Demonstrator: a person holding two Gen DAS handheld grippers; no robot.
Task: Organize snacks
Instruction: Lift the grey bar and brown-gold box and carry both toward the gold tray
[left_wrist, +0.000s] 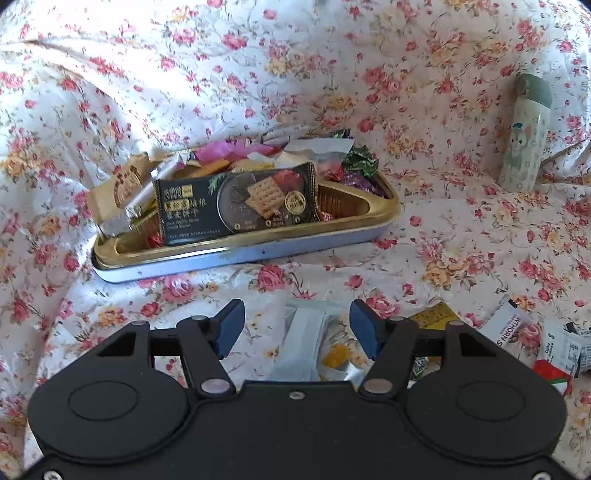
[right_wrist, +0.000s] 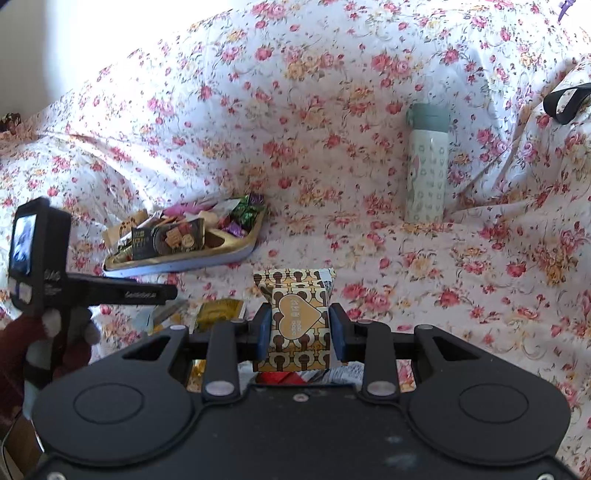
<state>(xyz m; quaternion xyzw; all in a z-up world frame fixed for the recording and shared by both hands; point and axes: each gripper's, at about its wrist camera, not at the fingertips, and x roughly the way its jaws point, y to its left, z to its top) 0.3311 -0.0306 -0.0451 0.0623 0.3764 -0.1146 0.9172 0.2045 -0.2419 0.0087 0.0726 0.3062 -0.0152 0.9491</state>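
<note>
Gold-patterned snack packet (right_wrist: 295, 317) is light, crinkly film over something soft, so your right tool (right_wrist: 298, 325) pinching its mid-body from both sides is the right hold; don't crush it. Left tool (left_wrist: 297, 325) hangs with jaws apart and empty over a white sachet (left_wrist: 304, 343) on the floral bedsheet (left_wrist: 424, 229). Tin tray (right_wrist: 221, 260) sits ahead-left, already heaped, cracker pack (right_wrist: 168, 238) on top.

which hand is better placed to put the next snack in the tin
Right. The right gripper is already shut on a gold patterned snack packet, with the tin ahead. The left gripper is open and empty, above a white packet.
</note>
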